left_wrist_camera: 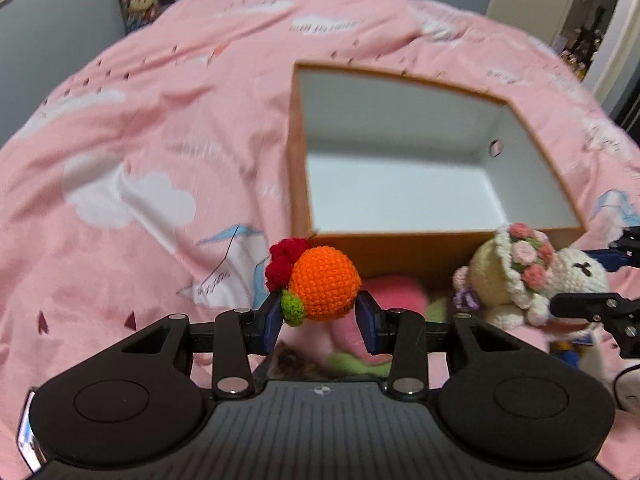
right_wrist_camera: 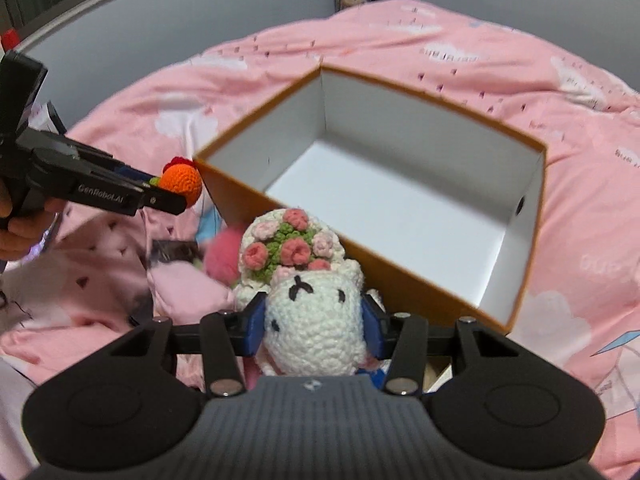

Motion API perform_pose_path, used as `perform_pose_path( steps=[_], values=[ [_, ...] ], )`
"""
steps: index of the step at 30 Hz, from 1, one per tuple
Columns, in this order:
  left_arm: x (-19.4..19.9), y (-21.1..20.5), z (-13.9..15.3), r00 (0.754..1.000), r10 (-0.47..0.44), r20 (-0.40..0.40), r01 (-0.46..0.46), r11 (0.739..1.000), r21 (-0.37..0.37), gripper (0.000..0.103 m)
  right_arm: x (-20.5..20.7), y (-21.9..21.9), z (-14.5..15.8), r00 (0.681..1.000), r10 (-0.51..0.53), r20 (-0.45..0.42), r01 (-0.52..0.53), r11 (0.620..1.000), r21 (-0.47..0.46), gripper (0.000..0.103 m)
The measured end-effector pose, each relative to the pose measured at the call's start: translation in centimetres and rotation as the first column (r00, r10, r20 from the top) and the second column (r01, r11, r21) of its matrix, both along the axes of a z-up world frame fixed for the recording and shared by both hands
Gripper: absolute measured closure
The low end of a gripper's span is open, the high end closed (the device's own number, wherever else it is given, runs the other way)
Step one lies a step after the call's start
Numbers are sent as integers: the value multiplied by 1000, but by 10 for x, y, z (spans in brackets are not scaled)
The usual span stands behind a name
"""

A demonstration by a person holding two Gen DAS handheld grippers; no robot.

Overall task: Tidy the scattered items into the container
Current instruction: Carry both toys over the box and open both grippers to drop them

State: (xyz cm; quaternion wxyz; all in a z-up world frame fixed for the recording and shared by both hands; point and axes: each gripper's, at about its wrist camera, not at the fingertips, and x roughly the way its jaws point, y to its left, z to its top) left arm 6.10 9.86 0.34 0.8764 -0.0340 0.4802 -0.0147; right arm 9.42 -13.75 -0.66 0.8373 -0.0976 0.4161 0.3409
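The box (left_wrist_camera: 400, 248) sits on the pink bed (left_wrist_camera: 140, 140), open and empty, ahead of both grippers. In the left wrist view it fills the center right of the frame, up and to the right of the left gripper (left_wrist_camera: 320, 312), which pinches an orange crochet fruit (left_wrist_camera: 324, 288). In the right wrist view the near orange wall lies just beyond the right gripper (right_wrist_camera: 314, 320), which pinches a white crochet doll (right_wrist_camera: 312, 312) by its head; this gripper looks nearer the rim. The box's long axis runs away toward the upper right. Below the doll, more pink and green soft items (left_wrist_camera: 360, 344) are blurred and half hidden.
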Motion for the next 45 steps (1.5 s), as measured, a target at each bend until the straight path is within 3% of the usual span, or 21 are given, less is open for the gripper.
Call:
perform_pose_path(
  steps=[8, 13, 17, 26, 35, 45],
  values=[
    [2, -17, 44, 991, -64, 121, 68, 997, -31, 58, 6, -18, 48, 993, -90, 75, 78, 987, 143, 52],
    [25, -38, 50, 979, -117, 165, 119, 993, 0, 58, 32, -20, 56, 969, -210, 127, 190, 969, 158, 52],
    [53, -55, 36, 977, -147, 152, 153, 988, -29, 58, 63, -12, 33, 952, -285, 113, 275, 957, 98, 52],
    [97, -77, -15, 987, -153, 42, 155, 987, -45, 58, 107, 9, -30, 938, -338, 70, 343, 935, -88, 51],
    [106, -78, -34, 988, -154, -5, 153, 987, -55, 58, 111, 20, -51, 933, -357, 48, 360, 915, -182, 49],
    [112, -83, -43, 984, -169, -56, 165, 983, -77, 58, 100, 10, -45, 926, -373, 65, 378, 898, -226, 44]
  ],
)
